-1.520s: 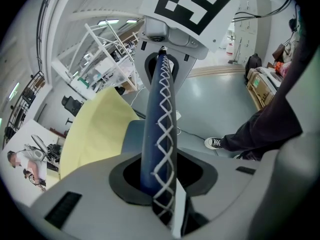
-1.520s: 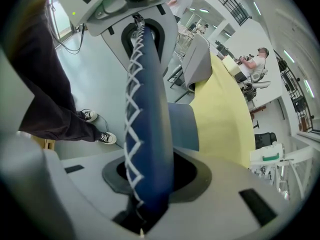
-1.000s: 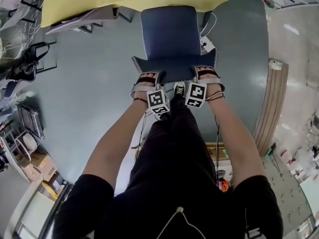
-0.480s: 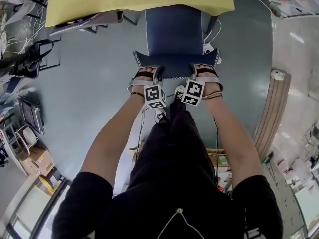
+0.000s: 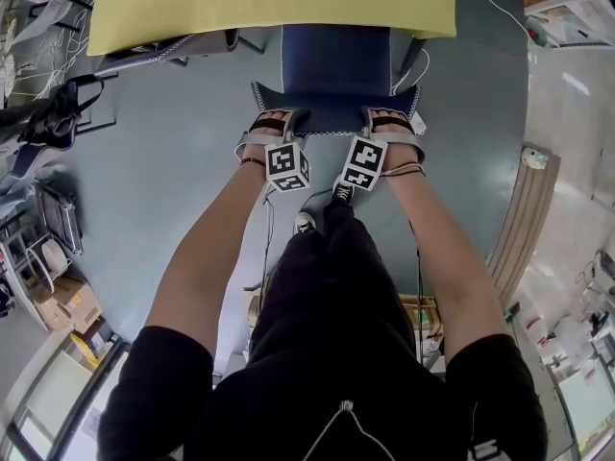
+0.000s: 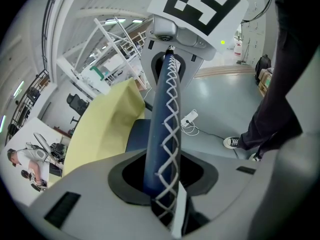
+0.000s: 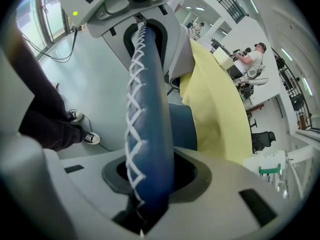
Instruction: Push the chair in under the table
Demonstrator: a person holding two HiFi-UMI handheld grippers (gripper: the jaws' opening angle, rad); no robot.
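fingers of left gripper (image 5: 272, 125) and right gripper (image 5: 389, 123) clamp chair (image 5: 336, 60) by its padded back top; likely stiff, light, good push point toward far desk (image 5: 269, 3).

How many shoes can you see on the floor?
2. One black-and-white sneaker stands on the grey floor right behind the blue padded chair; the second sneaker is further back, to its left. Black trousers partly cover both.

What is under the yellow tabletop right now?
The blue chair seat runs under the yellow tabletop; its rear part shows. The seat's front edge is covered by the tabletop, so how far in it reaches cannot be seen.
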